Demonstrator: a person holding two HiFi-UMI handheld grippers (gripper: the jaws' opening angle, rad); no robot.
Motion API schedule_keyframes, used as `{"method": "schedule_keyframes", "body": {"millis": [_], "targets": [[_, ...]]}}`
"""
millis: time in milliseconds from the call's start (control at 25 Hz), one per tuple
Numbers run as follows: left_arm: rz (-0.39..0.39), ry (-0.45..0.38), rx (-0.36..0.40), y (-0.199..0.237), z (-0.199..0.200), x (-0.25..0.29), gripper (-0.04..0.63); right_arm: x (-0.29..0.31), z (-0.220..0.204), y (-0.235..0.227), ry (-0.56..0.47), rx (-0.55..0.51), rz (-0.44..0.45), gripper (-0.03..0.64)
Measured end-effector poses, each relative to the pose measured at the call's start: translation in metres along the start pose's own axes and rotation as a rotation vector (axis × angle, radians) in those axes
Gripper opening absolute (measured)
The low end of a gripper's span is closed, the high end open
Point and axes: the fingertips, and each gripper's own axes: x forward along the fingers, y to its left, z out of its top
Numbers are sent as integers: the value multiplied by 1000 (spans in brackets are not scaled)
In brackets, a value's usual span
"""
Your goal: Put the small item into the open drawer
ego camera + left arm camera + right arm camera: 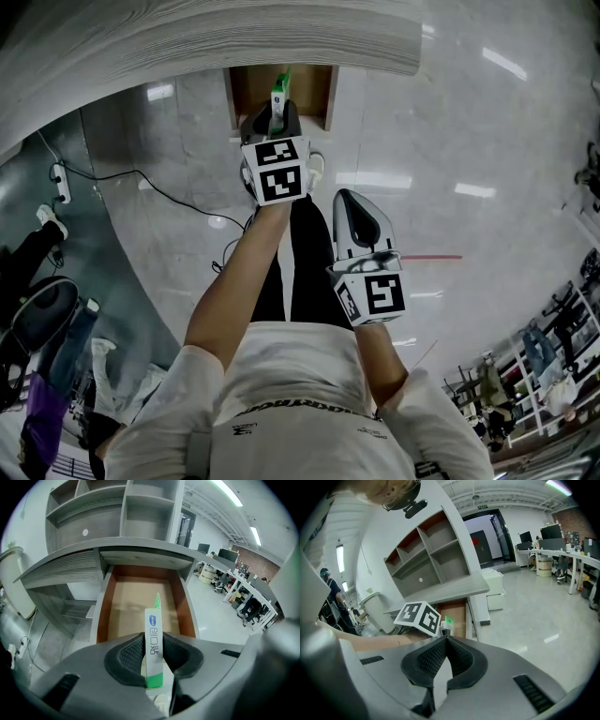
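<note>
White card with green ends, the slim flat box (153, 637) stands upright, pinched between the ribbed black rubber pads (129, 657) of the left gripper (153, 644) over the open drawer (126, 606), a shallow tray with reddish-brown wooden walls and a pale matte bottom. The right gripper (446, 639), smooth grey plastic, has its curved jaws closed tip to tip on nothing, above the glossy marble floor (450, 122)

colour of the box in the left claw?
White box with green ends, blue logo; clearest in the left gripper view.
</note>
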Motion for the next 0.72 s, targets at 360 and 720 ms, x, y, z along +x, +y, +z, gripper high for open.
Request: {"method": "schedule_keyframes", "body": {"millis": [360,720], "targets": [[10,26,-7,0,-2,11,100,1,-2,-5,9,11,-7,29],[24,44,-14,0,-10,15,104,1,-7,-8,18,9,-17,29]]}}
